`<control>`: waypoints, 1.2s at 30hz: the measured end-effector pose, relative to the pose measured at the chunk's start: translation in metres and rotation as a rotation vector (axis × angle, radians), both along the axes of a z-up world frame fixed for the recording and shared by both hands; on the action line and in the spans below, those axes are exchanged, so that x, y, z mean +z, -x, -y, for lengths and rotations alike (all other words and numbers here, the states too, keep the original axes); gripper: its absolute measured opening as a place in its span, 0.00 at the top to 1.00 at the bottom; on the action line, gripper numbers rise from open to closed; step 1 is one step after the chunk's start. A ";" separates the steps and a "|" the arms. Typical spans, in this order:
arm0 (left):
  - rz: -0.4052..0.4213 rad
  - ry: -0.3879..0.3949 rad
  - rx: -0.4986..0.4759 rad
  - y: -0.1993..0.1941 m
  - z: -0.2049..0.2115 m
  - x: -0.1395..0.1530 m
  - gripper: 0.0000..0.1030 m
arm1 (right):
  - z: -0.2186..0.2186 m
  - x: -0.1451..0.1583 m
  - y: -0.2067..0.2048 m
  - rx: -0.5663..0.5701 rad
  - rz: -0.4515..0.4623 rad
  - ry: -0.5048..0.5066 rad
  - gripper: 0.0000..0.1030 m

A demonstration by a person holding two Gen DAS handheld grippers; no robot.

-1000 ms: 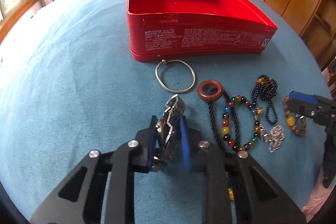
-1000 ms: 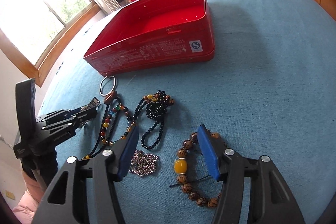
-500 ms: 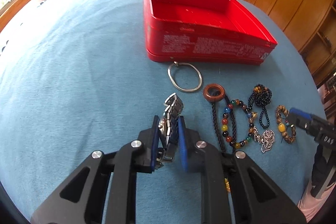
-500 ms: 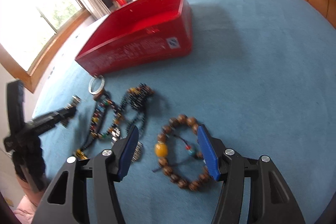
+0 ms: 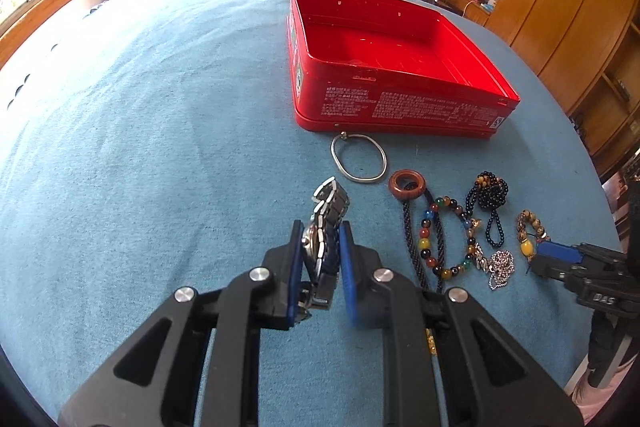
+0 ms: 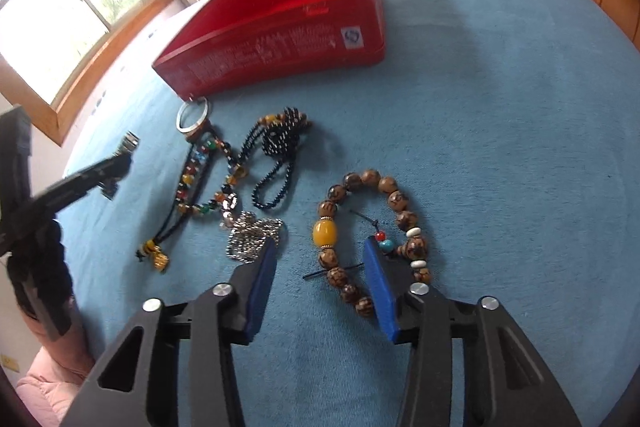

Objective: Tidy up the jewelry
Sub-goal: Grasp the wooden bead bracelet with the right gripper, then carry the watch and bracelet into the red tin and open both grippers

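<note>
1. Since a second ago, the left tool has lifted the silver metal link watch and drawn back, so the open red metal tin looks farther off; the right tool has shifted toward the brown wooden bead bracelet with an amber bead.
2. The left tool is clenched on the watch, whose band stands up between the blue pads, above the blue bedspread.
3. The right tool is spread wide, one finger beside the silver chain heap, the other inside the bracelet's loop, nothing grasped.
4. Still on the bedspread near the tin: a thin silver bangle, a brown wooden ring on a dark cord, a multicoloured bead strand and a black bead strand.
5. The step in hand is likely carrying the watch to the tin. Doing it well means keeping the grip firm, clearing the tin's near wall, and letting go low over the floor so the watch does not bounce.
6. The bangle lies just before the tin; the path should pass above it.
</note>
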State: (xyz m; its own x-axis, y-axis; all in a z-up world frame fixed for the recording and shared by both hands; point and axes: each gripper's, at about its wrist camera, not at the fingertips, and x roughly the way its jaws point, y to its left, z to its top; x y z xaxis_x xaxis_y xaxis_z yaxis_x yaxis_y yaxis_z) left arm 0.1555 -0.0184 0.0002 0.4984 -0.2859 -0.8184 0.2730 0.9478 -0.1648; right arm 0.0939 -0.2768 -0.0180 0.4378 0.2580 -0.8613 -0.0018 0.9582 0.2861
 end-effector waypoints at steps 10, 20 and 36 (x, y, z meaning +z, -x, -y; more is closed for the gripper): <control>0.000 0.009 -0.009 0.001 -0.002 0.000 0.85 | -0.015 -0.003 -0.009 0.012 0.038 0.119 0.88; -0.007 0.015 -0.008 0.001 -0.004 0.001 0.85 | 0.025 0.027 0.010 -0.021 0.102 -0.196 0.88; 0.019 0.024 0.012 -0.006 0.002 0.027 0.85 | 0.033 0.067 -0.003 0.004 0.187 -0.332 0.88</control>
